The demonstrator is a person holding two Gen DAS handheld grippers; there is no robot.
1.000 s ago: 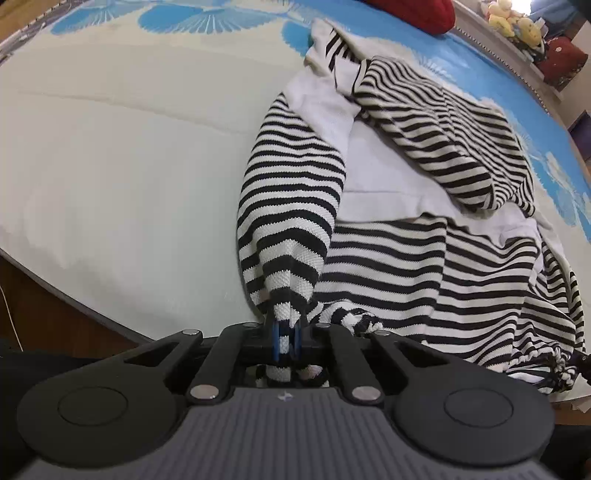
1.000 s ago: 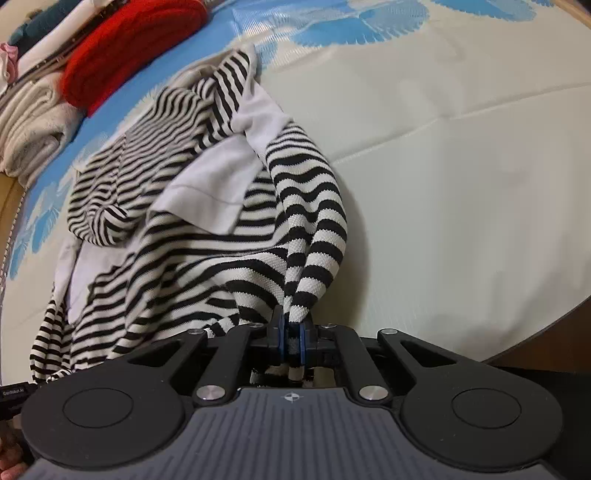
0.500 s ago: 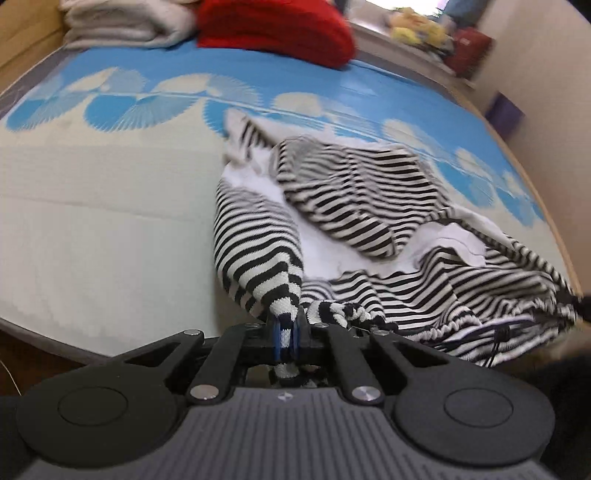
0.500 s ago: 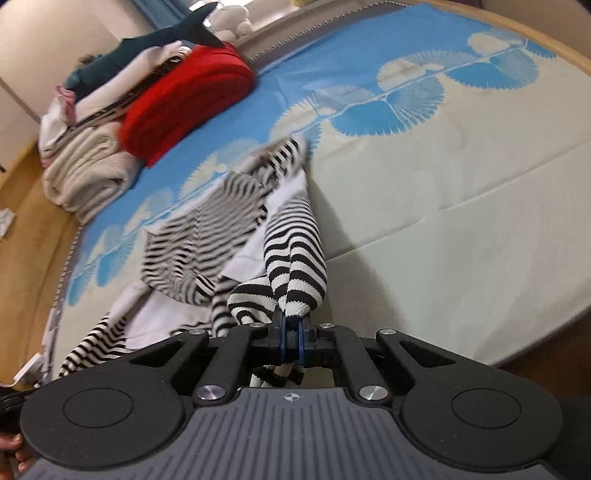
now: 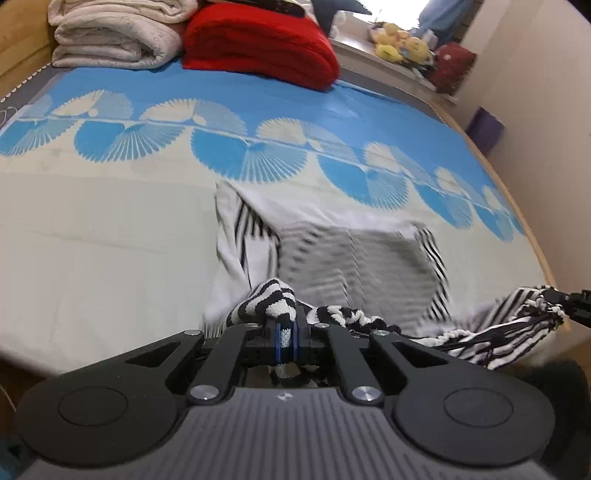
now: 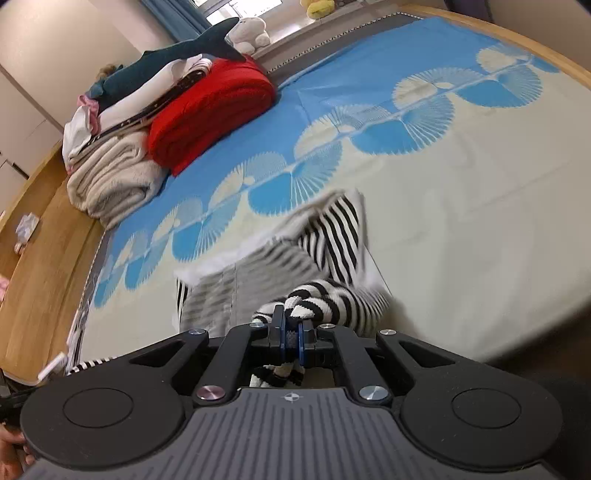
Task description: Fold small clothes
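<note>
A black-and-white striped knit garment (image 5: 354, 258) with white panels hangs stretched between my two grippers near the front edge of the bed, blurred by motion. My left gripper (image 5: 284, 336) is shut on one striped edge of it. My right gripper (image 6: 291, 336) is shut on another striped edge; the garment (image 6: 332, 236) trails forward onto the bed from it. In the left wrist view the right gripper's tip (image 5: 576, 302) shows at the far right, holding the other end.
The bed has a cream and blue fan-patterned cover (image 5: 110, 229). A folded red blanket (image 5: 258, 44) and cream blankets (image 5: 114, 33) are stacked at its far end, with a plush shark (image 6: 177, 62) on top. A wooden bed frame (image 6: 44, 258) borders it.
Both grippers have lifted and pulled back towards the bed's front edge, raising the view. The garment has been dragged and spread out between them and now looks flatter.
</note>
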